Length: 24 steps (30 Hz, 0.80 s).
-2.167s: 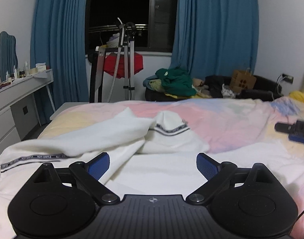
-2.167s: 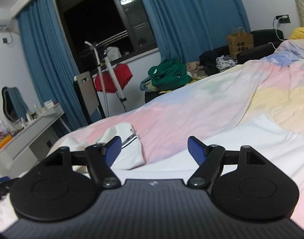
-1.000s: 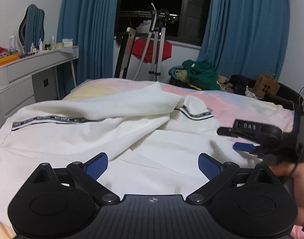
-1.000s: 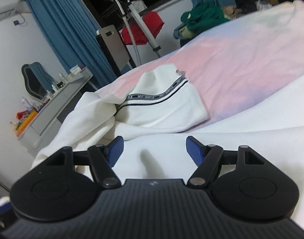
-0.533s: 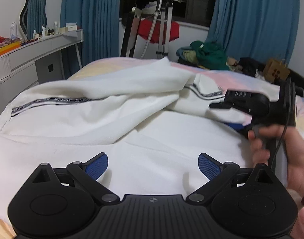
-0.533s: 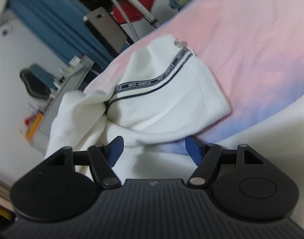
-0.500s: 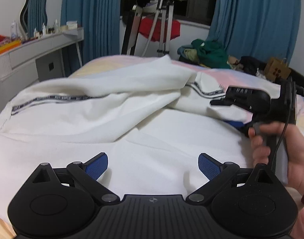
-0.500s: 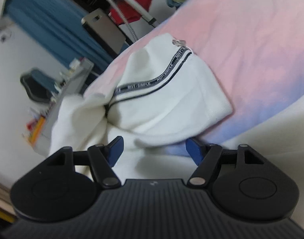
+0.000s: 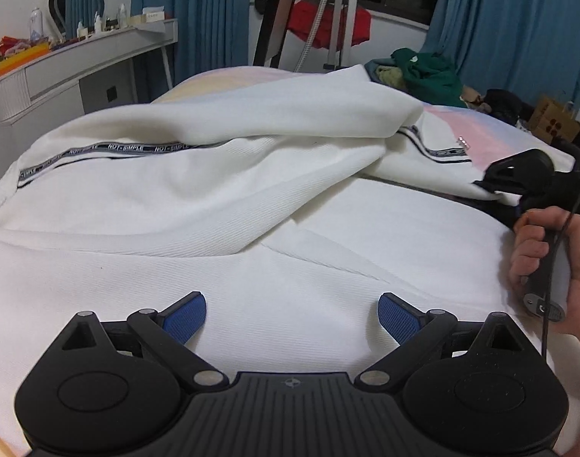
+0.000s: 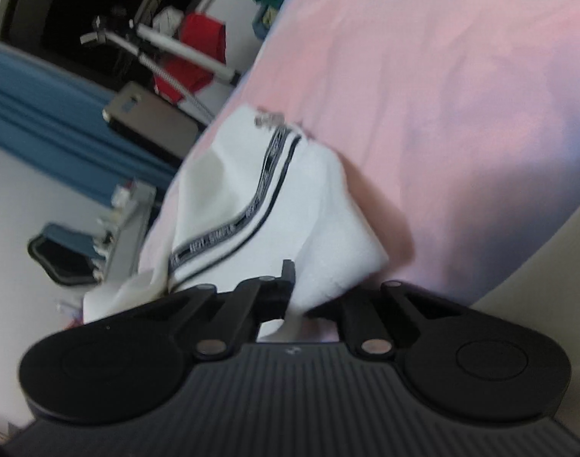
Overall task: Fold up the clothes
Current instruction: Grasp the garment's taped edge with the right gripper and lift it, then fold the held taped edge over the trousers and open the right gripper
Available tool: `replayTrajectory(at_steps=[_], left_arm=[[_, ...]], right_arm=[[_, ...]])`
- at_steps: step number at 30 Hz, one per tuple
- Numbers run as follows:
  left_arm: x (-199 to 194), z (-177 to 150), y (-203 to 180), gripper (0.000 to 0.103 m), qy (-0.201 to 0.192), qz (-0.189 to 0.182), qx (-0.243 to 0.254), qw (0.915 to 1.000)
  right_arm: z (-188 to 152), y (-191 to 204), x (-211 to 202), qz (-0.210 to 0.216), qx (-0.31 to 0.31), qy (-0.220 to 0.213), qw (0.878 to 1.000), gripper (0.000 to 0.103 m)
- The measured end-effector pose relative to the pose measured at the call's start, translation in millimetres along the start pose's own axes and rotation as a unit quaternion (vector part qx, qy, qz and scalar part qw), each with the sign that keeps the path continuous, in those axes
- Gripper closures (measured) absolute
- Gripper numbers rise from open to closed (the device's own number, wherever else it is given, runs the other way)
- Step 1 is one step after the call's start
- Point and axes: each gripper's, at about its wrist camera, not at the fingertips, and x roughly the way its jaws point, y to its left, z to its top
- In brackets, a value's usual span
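right gripper (image 10: 290, 304) looks pinched on the cuff of the white sweatshirt (image 9: 198, 190) rumpled on the pastel bed (image 10: 442, 95) — blurry, so probably — left gripper (image 9: 292, 310) wide open over the body panel — keep the sleeve taut, lay it straight.

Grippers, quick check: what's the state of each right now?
Left gripper: open, holding nothing, above the white garment.
Right gripper: shut on the garment's striped cuff end.
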Motion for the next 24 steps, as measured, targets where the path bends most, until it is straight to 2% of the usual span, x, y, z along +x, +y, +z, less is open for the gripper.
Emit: replayTrajectory(at_steps=[3,5,8,10,15,20,24], left_arm=[[3,2,3,0.005,0.002,0.001,-0.003,1.0000],[2,2,2,0.005,0.000,0.000,0.000,1.0000],[1,2,1,0.005,-0.001,-0.005,0.005,1.0000],[0,2,-1,0.005,-0.003,-0.013,0.013,0.9998],[1,4,-6,0.005,-0.007,-0.021,0.024,0.9995],[5,6,-10,0.005,-0.001,-0.020,0.031,0.9993],[3,7,-14,0.005,-0.006,-0.022,0.040,0.9989]], right_arm=[[7,11,-11,-0.019,-0.036,-0.036,0.999,0.098],[23,9,-23,-0.028,-0.034,-0.065,0.997,0.098],[57,-3,-41,-0.044,-0.019,-0.098,0.994,0.098],[82,-12,-56,-0.070,-0.029,-0.119,0.990,0.098],[147,-53,-108,-0.143,-0.052,-0.179,0.972,0.098],[182,-125,-153,-0.135,0.057,-0.221,0.964,0.098],[186,-148,-163,-0.134,0.074,-0.221,0.963,0.098]])
